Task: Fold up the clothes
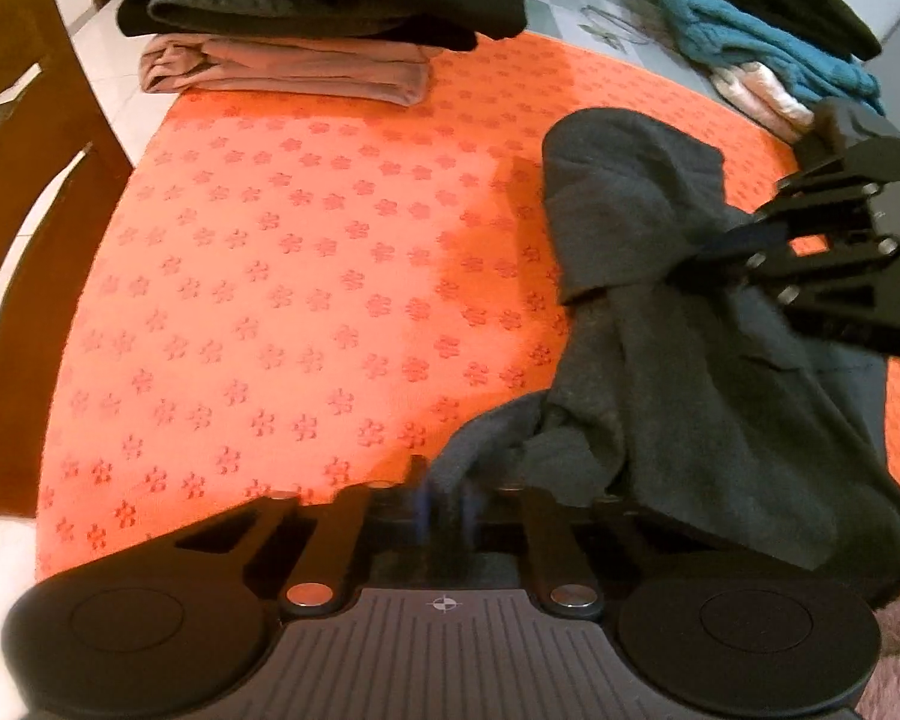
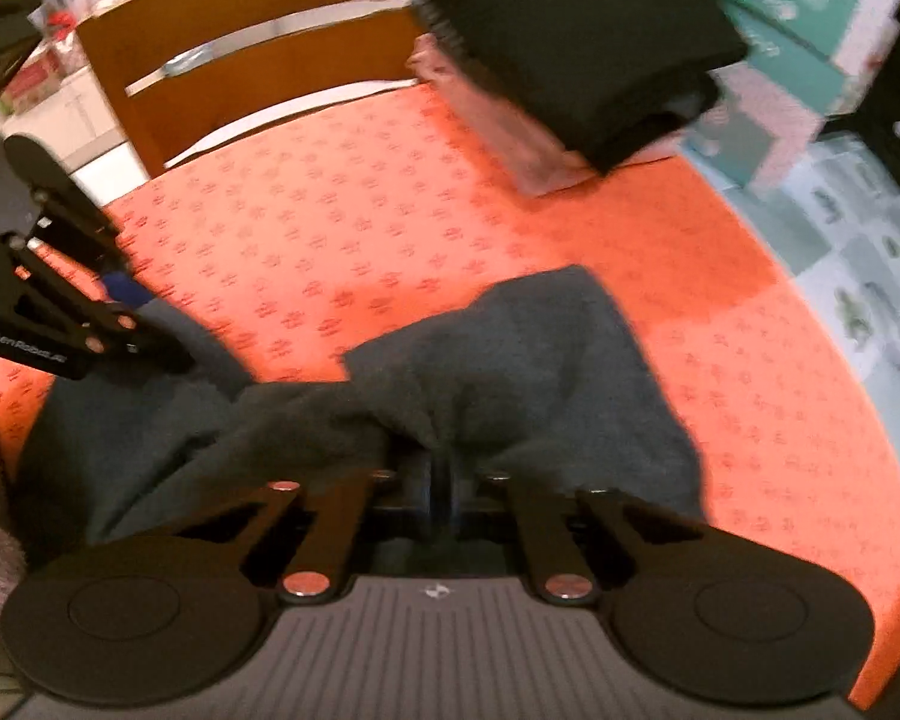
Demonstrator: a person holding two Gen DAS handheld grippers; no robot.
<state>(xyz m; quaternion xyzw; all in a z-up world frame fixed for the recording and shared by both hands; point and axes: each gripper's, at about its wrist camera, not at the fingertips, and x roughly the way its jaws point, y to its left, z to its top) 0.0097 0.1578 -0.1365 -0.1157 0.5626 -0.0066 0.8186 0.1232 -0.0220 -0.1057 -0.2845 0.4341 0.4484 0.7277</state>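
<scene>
Both jaws are pinching cloth: the left gripper [image 1: 447, 501] and right gripper [image 2: 444, 480] are each clamping a bunched edge of the dark grey garment [image 1: 678, 360], which is lying crumpled on the orange tablecloth [image 1: 306, 276]. Folded clothes [image 1: 306, 18] are sitting stacked at the far edge.

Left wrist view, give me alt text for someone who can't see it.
A dark grey garment lies crumpled on an orange flower-patterned tablecloth, pinched at its near edge by the left gripper and further along by the right gripper. A stack of folded clothes sits at the far edge, with a teal knit to the right.
</scene>
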